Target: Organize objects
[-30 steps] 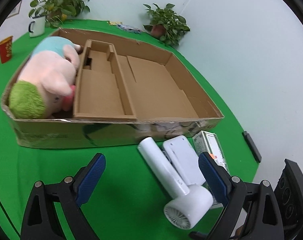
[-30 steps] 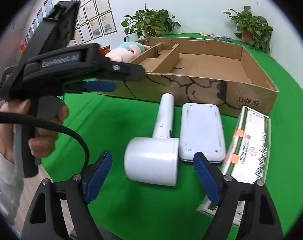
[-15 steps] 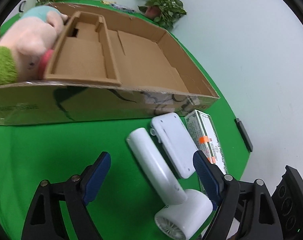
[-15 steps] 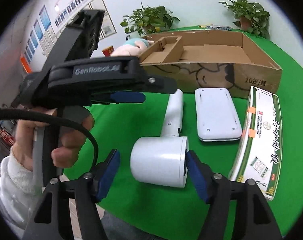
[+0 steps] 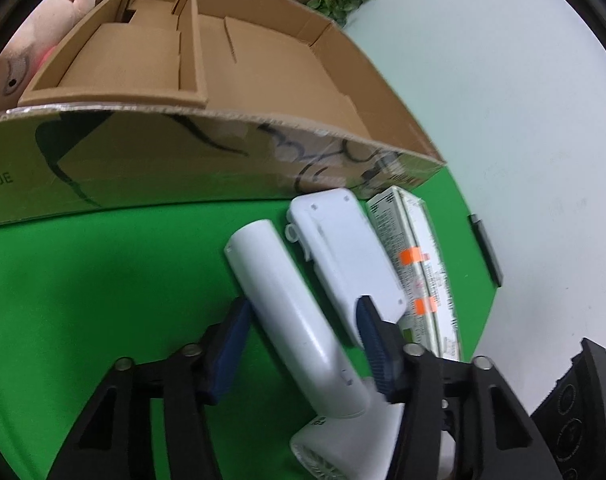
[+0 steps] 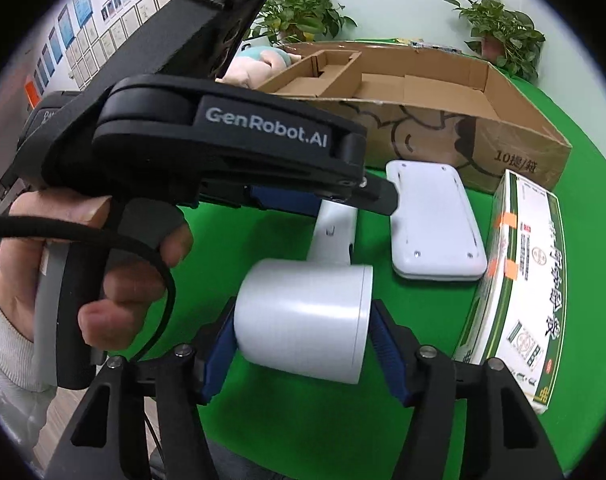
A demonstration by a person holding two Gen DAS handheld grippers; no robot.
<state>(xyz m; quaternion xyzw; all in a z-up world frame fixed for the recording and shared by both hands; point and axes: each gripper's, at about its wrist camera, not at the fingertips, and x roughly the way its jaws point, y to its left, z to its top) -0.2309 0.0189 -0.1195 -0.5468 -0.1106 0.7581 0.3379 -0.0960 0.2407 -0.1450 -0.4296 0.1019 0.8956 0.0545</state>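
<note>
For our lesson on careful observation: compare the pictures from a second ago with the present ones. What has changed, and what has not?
Both grippers have come in on the white hair dryer. The left gripper came down to straddle its handle, its jaws closing. The right gripper is closing around the barrel, its pads now at the barrel's sides. The dryer, white flat device, printed box and cardboard box have not moved.

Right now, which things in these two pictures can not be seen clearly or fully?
- Plush toy: left wrist view, mostly hidden by the cardboard box insert and the picture edge.
- Hair dryer head: left wrist view, covered by the left hand-held gripper.
- Medicine box print: right wrist view, too small to read.
</note>
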